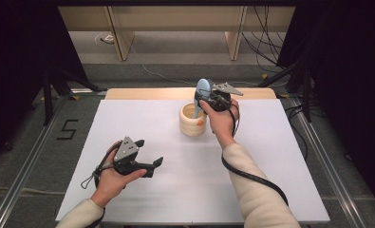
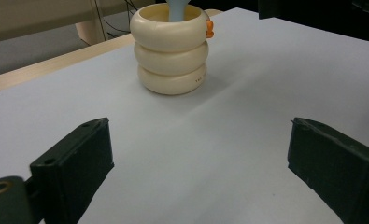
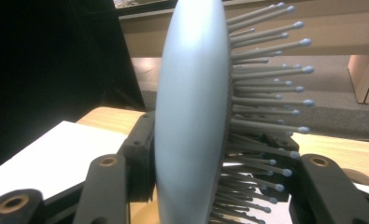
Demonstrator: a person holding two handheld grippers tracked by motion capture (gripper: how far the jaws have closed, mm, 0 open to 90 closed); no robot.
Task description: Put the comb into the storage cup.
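Note:
A cream holder [image 1: 192, 120] made of stacked rings stands at the back middle of the white table [image 1: 137, 123]; it also rises ahead in the left gripper view [image 2: 171, 51], with a small orange bit on its rim. A pale blue hairbrush [image 1: 202, 90] stands upright with its handle down inside the holder. My right gripper [image 1: 209, 100] is shut on the hairbrush head [image 3: 191, 116], whose bristles point right in the right gripper view. My left gripper [image 1: 149, 156] rests near the table's front left, open, with nothing between its jaws [image 2: 196, 172].
A wooden strip [image 1: 142, 93] runs along the table's far edge. Beyond it are wooden furniture legs [image 1: 121, 38] and cables [image 1: 266, 38] on the floor. Dark curtains close both sides. A "5" mark [image 1: 68, 129] lies on the floor at left.

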